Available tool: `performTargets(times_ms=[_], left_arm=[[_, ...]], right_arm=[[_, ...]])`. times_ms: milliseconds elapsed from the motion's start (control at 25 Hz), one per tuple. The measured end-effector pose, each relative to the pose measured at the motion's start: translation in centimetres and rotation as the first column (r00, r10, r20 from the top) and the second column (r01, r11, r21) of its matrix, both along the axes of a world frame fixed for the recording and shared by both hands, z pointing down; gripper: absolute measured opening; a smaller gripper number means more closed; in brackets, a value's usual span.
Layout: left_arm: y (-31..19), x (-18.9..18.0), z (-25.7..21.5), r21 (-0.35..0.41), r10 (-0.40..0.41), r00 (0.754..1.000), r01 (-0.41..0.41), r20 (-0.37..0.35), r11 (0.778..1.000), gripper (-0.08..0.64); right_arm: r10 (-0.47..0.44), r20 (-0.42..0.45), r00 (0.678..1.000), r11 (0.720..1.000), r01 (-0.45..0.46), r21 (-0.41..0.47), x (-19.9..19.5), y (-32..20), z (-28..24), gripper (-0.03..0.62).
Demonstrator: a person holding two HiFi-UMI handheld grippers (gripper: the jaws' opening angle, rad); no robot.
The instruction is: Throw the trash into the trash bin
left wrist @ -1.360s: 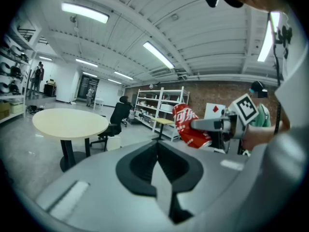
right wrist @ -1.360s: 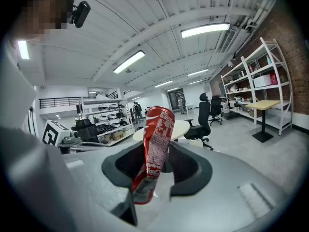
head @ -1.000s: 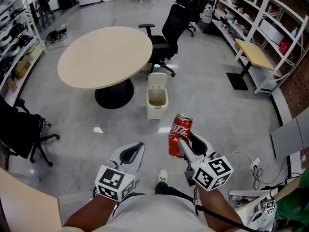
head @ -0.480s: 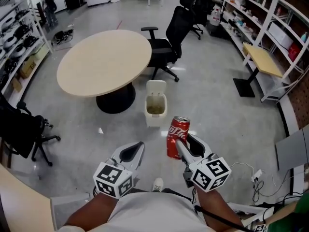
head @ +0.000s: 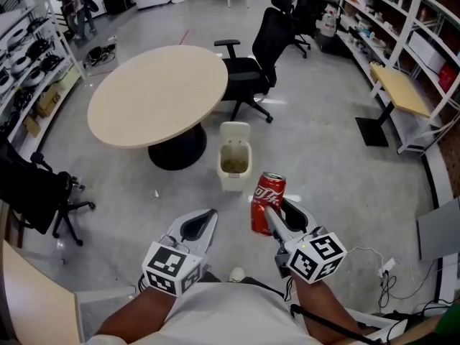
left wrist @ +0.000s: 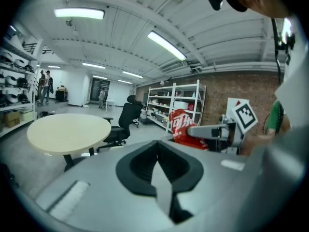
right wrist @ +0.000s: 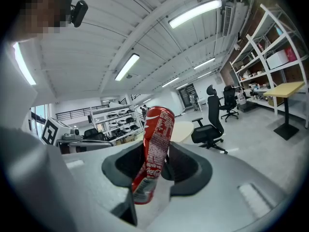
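Red cola can [head: 267,201] is clamped upright between right gripper [head: 279,210] jaws. Left gripper [head: 199,226] jaws are pressed together, empty. Open white trash bin [head: 233,182] is seen at 11 o'clock of can.

The head view looks steeply down from above, with the round tabletop [head: 158,95] ahead. Each gripper view rides close behind its own jaws, the left tongs [left wrist: 157,149] and right tongs [right wrist: 157,149], facing nearly level toward that tabletop, which all three views share.

Trash bin [head: 233,182] nearer to can [head: 267,201] vs. before
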State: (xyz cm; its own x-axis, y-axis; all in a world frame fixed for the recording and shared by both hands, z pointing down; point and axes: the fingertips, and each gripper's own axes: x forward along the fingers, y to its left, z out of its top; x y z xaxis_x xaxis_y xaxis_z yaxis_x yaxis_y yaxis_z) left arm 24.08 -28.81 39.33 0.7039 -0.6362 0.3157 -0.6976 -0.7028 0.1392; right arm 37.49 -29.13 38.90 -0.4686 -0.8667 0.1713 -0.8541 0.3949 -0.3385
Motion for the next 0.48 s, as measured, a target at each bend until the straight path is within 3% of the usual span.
performTargets(times_ms=[200, 480], left_arm=[[-0.6, -0.2, 0.3, -0.013, -0.018, 1.000, 0.018, 0.013, 1.000, 0.009], [-2.4, 0.8, 1.1, -0.030, 0.020, 1.000, -0.020, 0.005, 0.999, 0.009]], right_arm=[[-0.015, -0.002, 1.000, 1.000, 0.015, -0.009, 0.2, -0.8, 0.0, 0.155], [0.001, -0.008, 1.000, 1.000, -0.001, -0.030, 0.8, -1.8, 1.1, 0.155]])
